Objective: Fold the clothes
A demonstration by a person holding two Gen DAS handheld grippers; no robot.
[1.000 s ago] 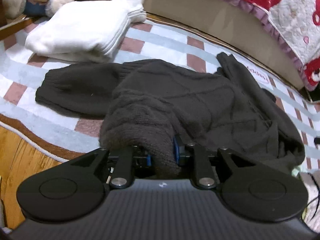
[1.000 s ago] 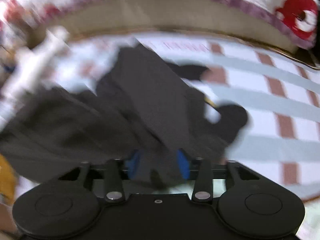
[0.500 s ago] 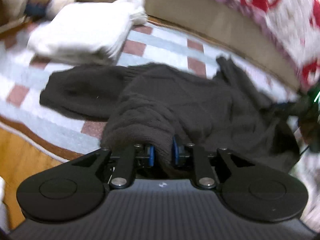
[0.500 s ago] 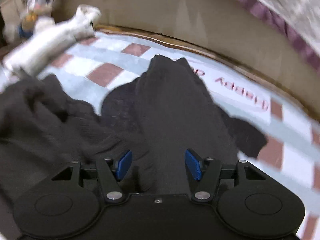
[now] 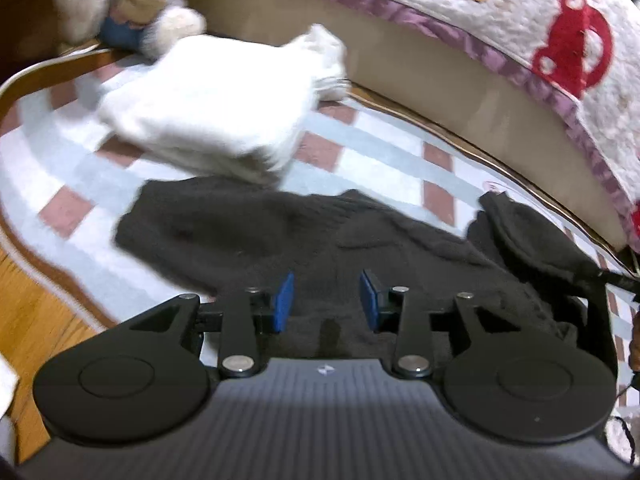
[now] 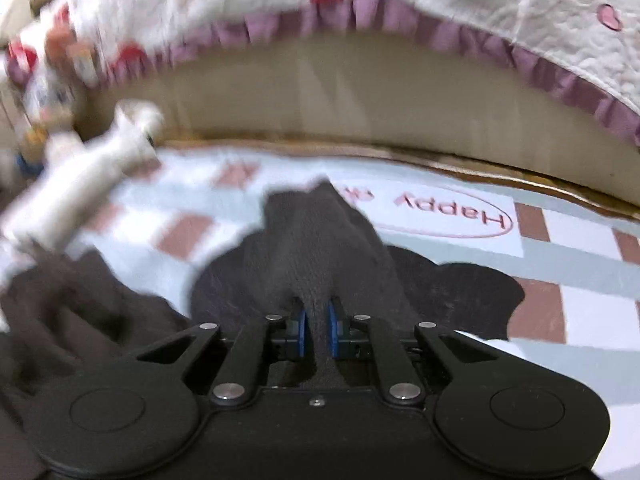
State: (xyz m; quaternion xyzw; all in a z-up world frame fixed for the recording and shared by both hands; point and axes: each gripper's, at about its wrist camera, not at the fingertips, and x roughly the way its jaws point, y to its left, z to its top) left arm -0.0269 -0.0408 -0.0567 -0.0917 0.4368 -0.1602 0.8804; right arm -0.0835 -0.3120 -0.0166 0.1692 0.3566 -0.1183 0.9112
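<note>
A dark brown knit sweater (image 5: 280,236) lies spread on a checked rug (image 5: 360,160). My left gripper (image 5: 326,300) is open just above the sweater's near edge, blue pads apart with nothing between them. In the right wrist view my right gripper (image 6: 316,328) is shut on a raised fold of the same sweater (image 6: 316,248), which stretches away from the jaws toward the bed. The right gripper's dark outline (image 5: 600,280) shows at the right edge of the left wrist view, holding the sweater's far part up.
A folded white garment (image 5: 224,112) lies on the rug behind the sweater. A plush toy (image 5: 148,8) sits at the back left. The bed's base (image 6: 360,92) and quilt (image 5: 520,20) close off the far side. Wooden floor (image 5: 32,320) shows at the left.
My left gripper has let go of the sweater fold and opened. My right gripper, open half a second ago, has shut on a sweater fold and lifted it.
</note>
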